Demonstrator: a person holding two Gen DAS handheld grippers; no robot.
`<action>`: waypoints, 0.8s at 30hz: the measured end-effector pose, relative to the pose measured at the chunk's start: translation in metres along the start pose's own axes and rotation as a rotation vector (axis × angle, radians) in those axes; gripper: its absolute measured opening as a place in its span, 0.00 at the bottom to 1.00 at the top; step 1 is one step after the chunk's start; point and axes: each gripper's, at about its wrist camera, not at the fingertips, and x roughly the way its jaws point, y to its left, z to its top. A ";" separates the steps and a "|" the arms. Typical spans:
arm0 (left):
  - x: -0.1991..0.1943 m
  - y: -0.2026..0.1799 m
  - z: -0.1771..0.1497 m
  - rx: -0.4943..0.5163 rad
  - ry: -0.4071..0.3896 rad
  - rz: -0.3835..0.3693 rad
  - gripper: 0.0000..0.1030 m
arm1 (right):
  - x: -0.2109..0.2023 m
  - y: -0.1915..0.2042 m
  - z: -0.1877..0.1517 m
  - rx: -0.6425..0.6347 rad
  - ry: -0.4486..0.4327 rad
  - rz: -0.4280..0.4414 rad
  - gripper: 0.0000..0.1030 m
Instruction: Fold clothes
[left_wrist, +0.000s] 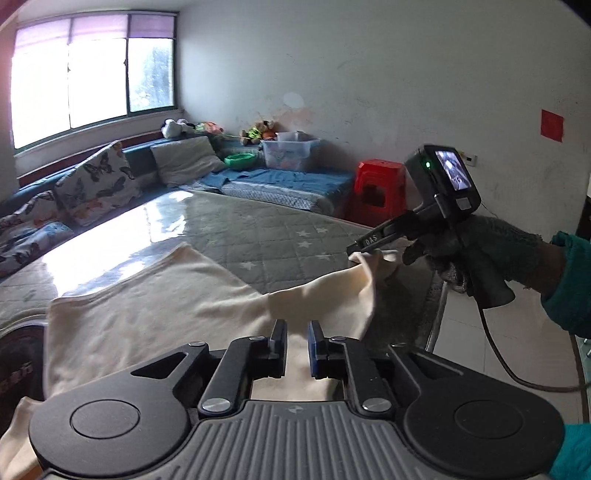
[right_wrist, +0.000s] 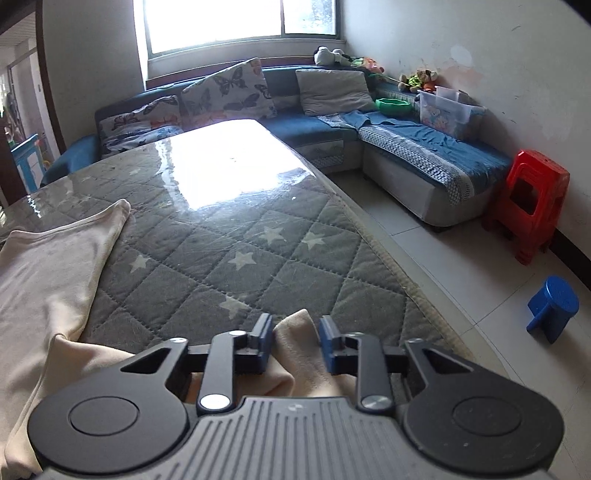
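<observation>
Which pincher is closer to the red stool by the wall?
The right one. The right gripper, pinching the cream cloth at the table's edge, sits on the side facing the red stool. The left gripper holds the cloth farther back from it.

A garment (right_wrist: 48, 273) is spread along the bench's (right_wrist: 236, 236) left edge, one end raised off the near right corner. Behind the bench a sofa (right_wrist: 424, 147) is set; stools (right_wrist: 532, 210) probably stand rightward on the floor.
</observation>
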 end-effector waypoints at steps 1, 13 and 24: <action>0.009 -0.002 0.001 0.004 0.009 -0.011 0.23 | -0.001 0.000 0.001 -0.005 -0.005 -0.001 0.13; 0.077 -0.021 -0.015 -0.013 0.114 -0.077 0.32 | -0.061 -0.026 0.023 0.031 -0.297 0.148 0.08; 0.072 -0.024 -0.022 0.020 0.124 -0.133 0.32 | -0.084 -0.087 -0.034 0.100 -0.201 -0.015 0.18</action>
